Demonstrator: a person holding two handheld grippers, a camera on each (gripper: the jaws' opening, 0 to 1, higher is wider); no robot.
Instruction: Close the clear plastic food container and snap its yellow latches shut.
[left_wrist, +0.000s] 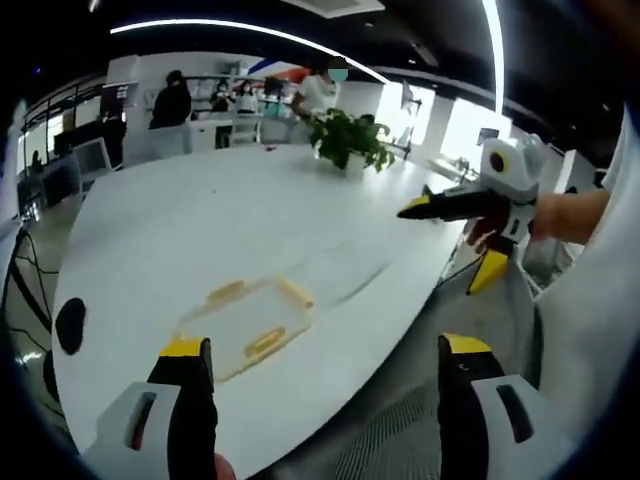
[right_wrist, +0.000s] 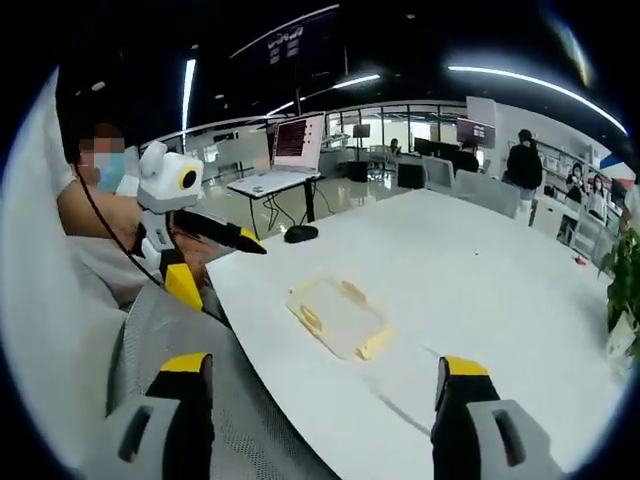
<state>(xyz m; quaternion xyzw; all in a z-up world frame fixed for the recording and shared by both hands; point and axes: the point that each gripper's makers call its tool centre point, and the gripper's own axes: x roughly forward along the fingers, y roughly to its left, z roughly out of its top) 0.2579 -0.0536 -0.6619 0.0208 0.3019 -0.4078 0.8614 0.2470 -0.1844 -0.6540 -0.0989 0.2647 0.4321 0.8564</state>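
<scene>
So nothing's started yet: the container (left_wrist: 248, 325) sits near the table (left_wrist: 200, 220) edge, latches (left_wrist: 264, 342) apparently unsnapped. Left gripper (left_wrist: 325, 375) and right gripper (right_wrist: 325, 385) both hang open, holding nothing, well apart from it.

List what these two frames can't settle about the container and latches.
- Food container lid seated or loose: left gripper view, clear plastic, blurred.
- Yellow latches snapped or open: right gripper view, too small.
- Anything inside: glare on the white table.
</scene>
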